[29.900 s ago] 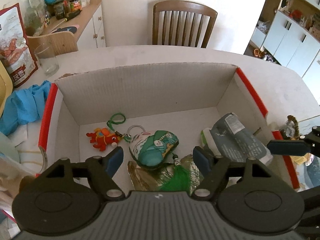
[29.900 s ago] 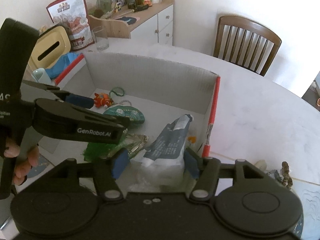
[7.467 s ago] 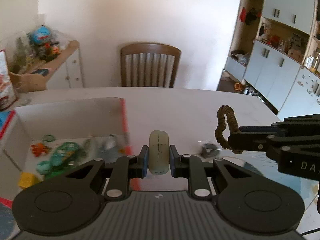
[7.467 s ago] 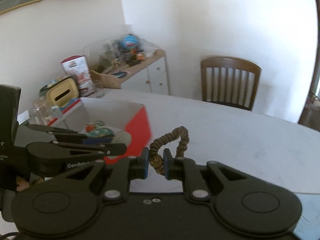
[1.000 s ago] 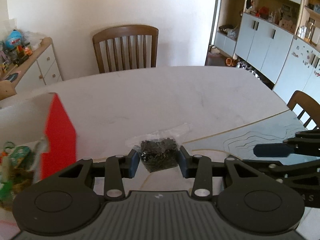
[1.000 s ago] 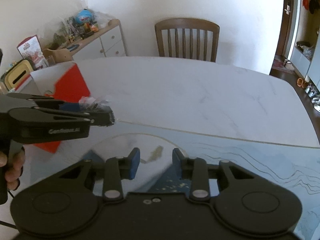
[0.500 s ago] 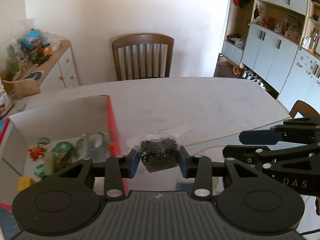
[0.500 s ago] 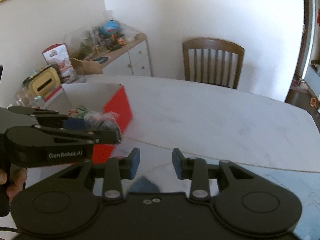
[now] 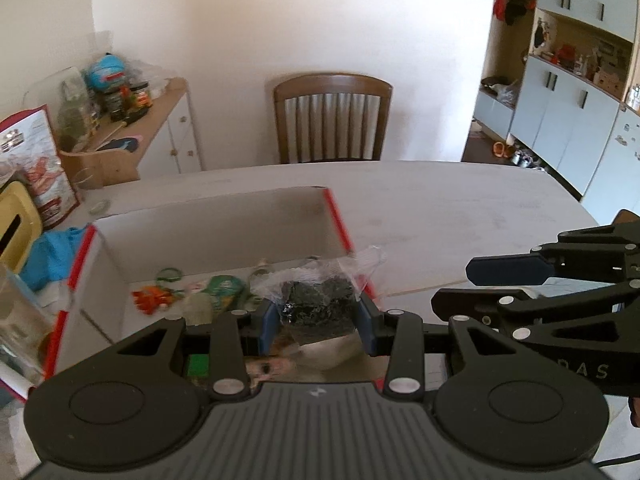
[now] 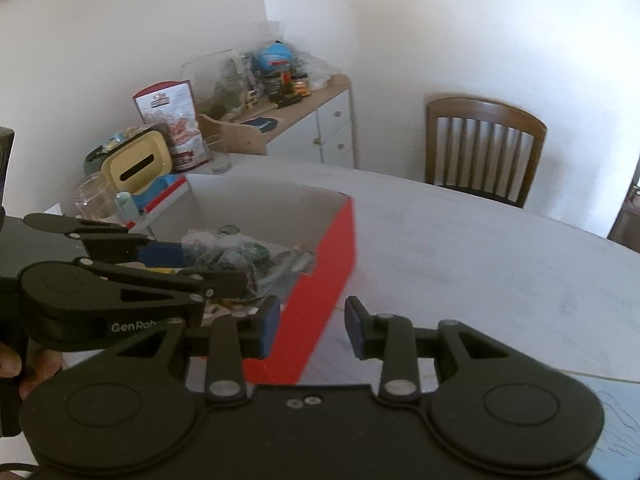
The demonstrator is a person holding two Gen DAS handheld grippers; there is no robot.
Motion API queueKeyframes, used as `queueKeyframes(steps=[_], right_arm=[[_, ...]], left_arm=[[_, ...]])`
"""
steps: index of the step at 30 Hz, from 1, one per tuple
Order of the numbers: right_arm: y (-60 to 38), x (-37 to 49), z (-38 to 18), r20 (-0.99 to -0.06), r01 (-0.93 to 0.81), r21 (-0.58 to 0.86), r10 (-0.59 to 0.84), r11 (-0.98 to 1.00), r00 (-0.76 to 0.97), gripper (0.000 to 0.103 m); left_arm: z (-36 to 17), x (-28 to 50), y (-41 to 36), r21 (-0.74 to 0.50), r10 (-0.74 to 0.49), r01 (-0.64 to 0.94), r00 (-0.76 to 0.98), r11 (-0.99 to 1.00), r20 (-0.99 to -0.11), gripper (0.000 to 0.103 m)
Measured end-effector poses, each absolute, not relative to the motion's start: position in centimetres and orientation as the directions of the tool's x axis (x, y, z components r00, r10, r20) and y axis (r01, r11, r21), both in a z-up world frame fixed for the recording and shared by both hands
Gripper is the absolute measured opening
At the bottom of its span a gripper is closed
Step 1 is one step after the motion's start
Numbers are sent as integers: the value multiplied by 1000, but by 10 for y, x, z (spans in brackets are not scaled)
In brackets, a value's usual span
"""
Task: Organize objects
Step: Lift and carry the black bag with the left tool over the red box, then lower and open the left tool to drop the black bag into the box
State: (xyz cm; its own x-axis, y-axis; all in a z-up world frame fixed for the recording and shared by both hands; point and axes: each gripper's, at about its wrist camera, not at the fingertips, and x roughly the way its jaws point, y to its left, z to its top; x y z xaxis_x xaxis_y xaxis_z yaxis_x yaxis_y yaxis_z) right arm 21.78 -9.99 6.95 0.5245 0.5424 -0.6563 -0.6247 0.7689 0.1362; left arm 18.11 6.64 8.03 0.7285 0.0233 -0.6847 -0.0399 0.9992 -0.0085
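Open-topped cardboard box [image 9: 224,220] at left centre of the left wrist view: its floor is crowded with small items [image 9: 188,294], and its red-edged right wall [image 9: 340,228] stands between interior and table. Bare white tabletop [image 9: 440,208] fills the centre and right, up to the wooden chair [image 9: 332,116]. Bags, glass and clutter [image 10: 160,148] block the box's far left side in the right wrist view.

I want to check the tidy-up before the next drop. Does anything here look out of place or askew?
Nothing looks spilled or damaged. The left gripper holds a clear bag of dark bits over the box, not yet dropped. The things in the box lie in a loose jumble. The right gripper is empty, beside the box's red wall.
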Motion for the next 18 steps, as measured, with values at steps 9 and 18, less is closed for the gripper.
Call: queueKeyframes(steps=[9, 18], right_arm=[[-55, 224, 60, -673, -635, 134, 541, 760, 504, 35], [-26, 228, 46, -693, -641, 124, 529, 757, 490, 34]], left_arm=[[70, 184, 114, 0, 55, -77, 713, 997, -699, 40], [42, 200, 153, 23, 98, -120, 667, 993, -738, 40]])
